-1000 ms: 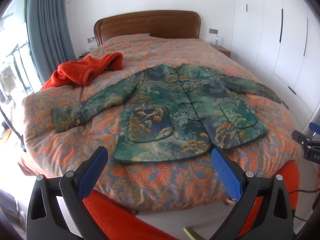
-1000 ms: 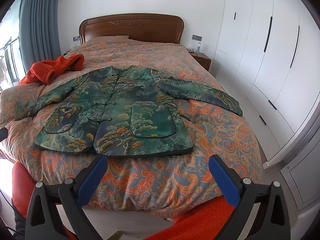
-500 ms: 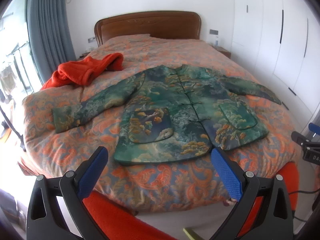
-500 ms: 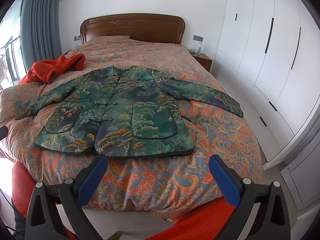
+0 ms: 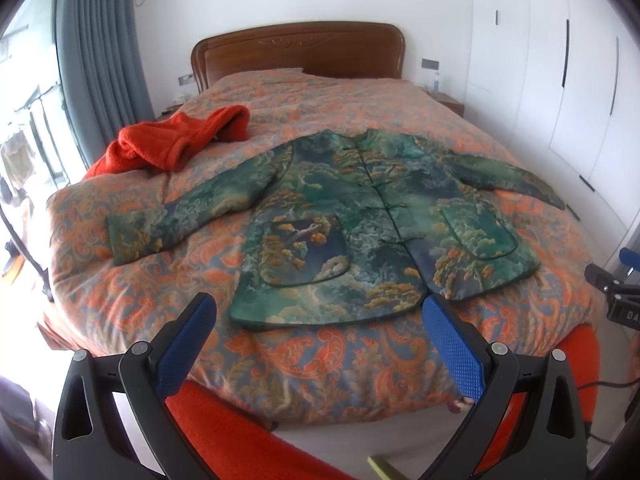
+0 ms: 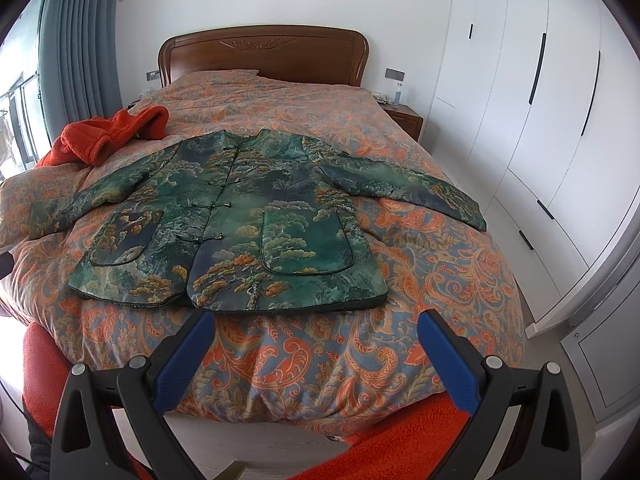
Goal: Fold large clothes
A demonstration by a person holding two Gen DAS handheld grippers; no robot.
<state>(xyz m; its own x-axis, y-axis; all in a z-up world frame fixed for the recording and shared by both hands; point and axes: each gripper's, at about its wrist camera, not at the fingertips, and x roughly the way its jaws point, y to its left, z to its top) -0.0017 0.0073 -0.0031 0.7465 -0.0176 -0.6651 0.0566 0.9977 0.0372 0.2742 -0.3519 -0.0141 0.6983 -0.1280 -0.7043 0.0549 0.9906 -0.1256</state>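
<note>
The jacket [image 5: 372, 224] lies flat on the bed [image 5: 280, 364], front up, green with gold trees and clouds, and its knot buttons run up the middle, fastened. Both sleeves are spread wide, the left one [image 5: 188, 216] reaching toward the bed's left edge, the right one [image 6: 404, 188] angling off to the right side. The hem sits near the foot of the bed, two patch pockets just above it. It rests on an orange paisley quilt [image 6: 420, 280] that covers the whole bed.

Far left, an orange fleece [image 5: 176, 140] is bunched up on the quilt, apart from the jacket's sleeve. A wooden headboard [image 6: 264, 56] stands at the far end, a grey curtain [image 5: 100, 52] on the left, white wardrobes [image 6: 540, 100] on the right, and a nightstand [image 6: 404, 118] between bed and wardrobes.

The left gripper [image 5: 320, 316] hangs short of the foot of the bed, blue fingers [image 5: 188, 344] spread wide, nothing between them. The right gripper [image 6: 316, 332] does the same in front of the hem's right half, its jaws released and bare too. Something red and fuzzy [image 6: 400, 440] sits low beneath both.
</note>
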